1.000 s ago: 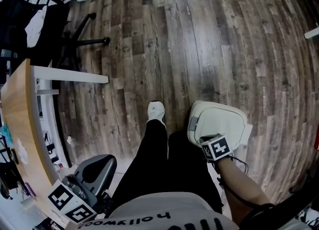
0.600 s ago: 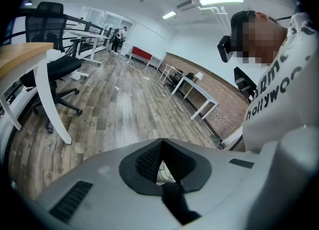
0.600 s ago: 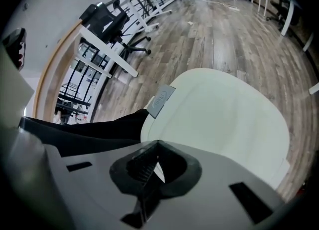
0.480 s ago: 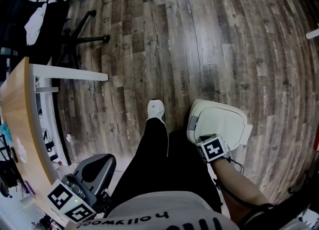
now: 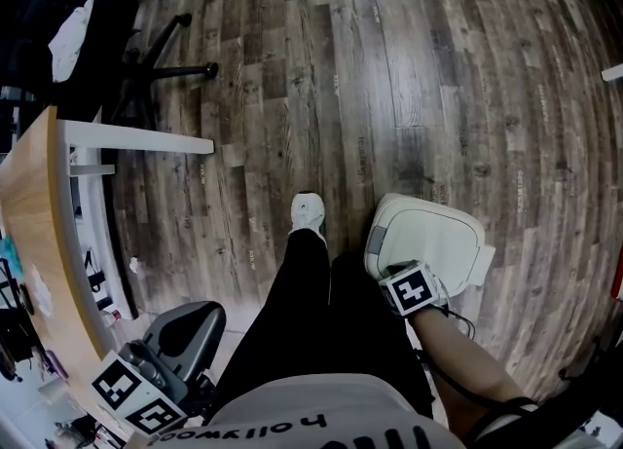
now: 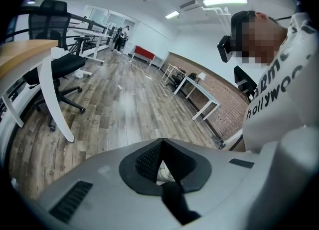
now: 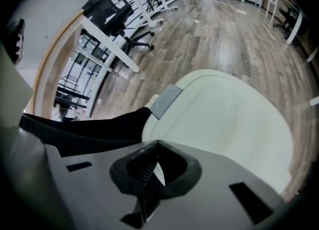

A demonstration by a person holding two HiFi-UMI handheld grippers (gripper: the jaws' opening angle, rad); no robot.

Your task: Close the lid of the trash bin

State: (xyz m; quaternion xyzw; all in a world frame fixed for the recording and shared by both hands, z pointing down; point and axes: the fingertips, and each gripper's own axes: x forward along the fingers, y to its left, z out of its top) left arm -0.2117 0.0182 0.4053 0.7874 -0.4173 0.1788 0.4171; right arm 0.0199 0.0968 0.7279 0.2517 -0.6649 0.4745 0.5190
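The cream rounded plastic trash bin lid (image 5: pixel 438 238) sits flat, low over the wood-plank floor (image 5: pixel 389 67). The right tool (image 7: pixel 157 149), jaws together, has barely shifted above its near edge: closing appears complete. The left tool (image 6: pixel 162 144) is likewise pinched together

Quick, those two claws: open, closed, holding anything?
Left gripper: shut, holding nothing.
Right gripper: shut, empty, at the trash bin lid.

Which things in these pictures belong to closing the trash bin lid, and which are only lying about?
For the job:
- cream-white plastic trash bin with rounded lid
- right hand-held gripper, jaws together, at the lid's near edge

Only about:
- left hand-held gripper, jaws together, away from the bin
- curved wooden-topped desk
- black office chair
- white sneaker
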